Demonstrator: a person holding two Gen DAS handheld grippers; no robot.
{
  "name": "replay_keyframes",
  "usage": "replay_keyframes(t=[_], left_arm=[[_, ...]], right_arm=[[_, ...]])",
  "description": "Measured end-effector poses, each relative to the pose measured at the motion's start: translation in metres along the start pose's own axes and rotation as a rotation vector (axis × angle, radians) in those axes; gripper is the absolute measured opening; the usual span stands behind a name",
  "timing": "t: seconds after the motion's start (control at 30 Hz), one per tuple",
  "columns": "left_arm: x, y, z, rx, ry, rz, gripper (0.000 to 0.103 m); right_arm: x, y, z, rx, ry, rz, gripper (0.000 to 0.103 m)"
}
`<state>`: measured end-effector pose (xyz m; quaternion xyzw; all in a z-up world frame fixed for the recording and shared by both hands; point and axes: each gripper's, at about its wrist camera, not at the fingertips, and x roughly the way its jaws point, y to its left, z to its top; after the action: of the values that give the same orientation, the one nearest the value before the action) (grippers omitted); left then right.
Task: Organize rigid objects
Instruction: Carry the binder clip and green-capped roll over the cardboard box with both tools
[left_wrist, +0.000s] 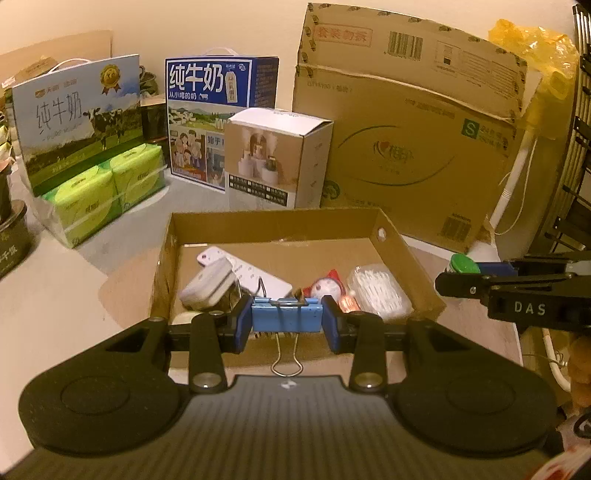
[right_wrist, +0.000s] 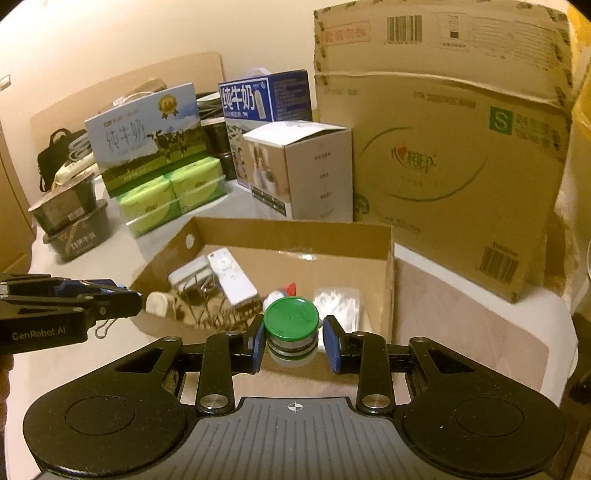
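My left gripper (left_wrist: 286, 326) is shut on a blue binder clip (left_wrist: 286, 314), whose wire handle hangs toward the camera. It hovers at the near rim of an open cardboard box (left_wrist: 280, 219). In the box lie a white remote (left_wrist: 264, 278), a white charger (left_wrist: 208, 286), a red-and-white figure (left_wrist: 327, 286) and a pack of cotton swabs (left_wrist: 378, 291). My right gripper (right_wrist: 293, 345) is shut on a small bottle with a green cap (right_wrist: 291, 315), just before the box's (right_wrist: 295, 230) near side. Each gripper shows at the edge of the other's view: the right gripper (left_wrist: 476, 282), the left gripper (right_wrist: 110, 291).
Behind the box stand a large cardboard carton (left_wrist: 406, 147), a small white product box (left_wrist: 275, 162), two milk cartons (left_wrist: 218, 110) and green tissue packs (left_wrist: 107, 192). Black food bowls (right_wrist: 70, 221) and a dark bag sit at the far left. A brown mat (right_wrist: 461, 314) lies beside the box.
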<state>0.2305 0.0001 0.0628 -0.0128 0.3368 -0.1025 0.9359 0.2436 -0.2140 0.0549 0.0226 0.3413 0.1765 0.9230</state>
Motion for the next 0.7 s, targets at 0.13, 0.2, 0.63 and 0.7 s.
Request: replay_keyframes(t=[0.13,0.2,0.63,0.7], left_arm=[[0.012,0.0,0.013,0.014,0.002,-0.002,0.035],[0.018,-0.001,0.02,0.025,0.004,-0.005,0.035],[0.068,-0.01,0.047,0.057,0.042,-0.036,0.035],[0.076,-0.009,0.049,0.056,0.05,-0.038,0.035]], right_arm=[[0.01,-0.004,0.015,-0.007,0.004,0.006,0.033],[0.015,-0.007,0.02,-0.009,0.008,0.009,0.033],[0.054,-0.024,0.043,-0.001,0.047,0.019,0.033],[0.06,-0.027,0.045,-0.004,0.052,0.014,0.033]])
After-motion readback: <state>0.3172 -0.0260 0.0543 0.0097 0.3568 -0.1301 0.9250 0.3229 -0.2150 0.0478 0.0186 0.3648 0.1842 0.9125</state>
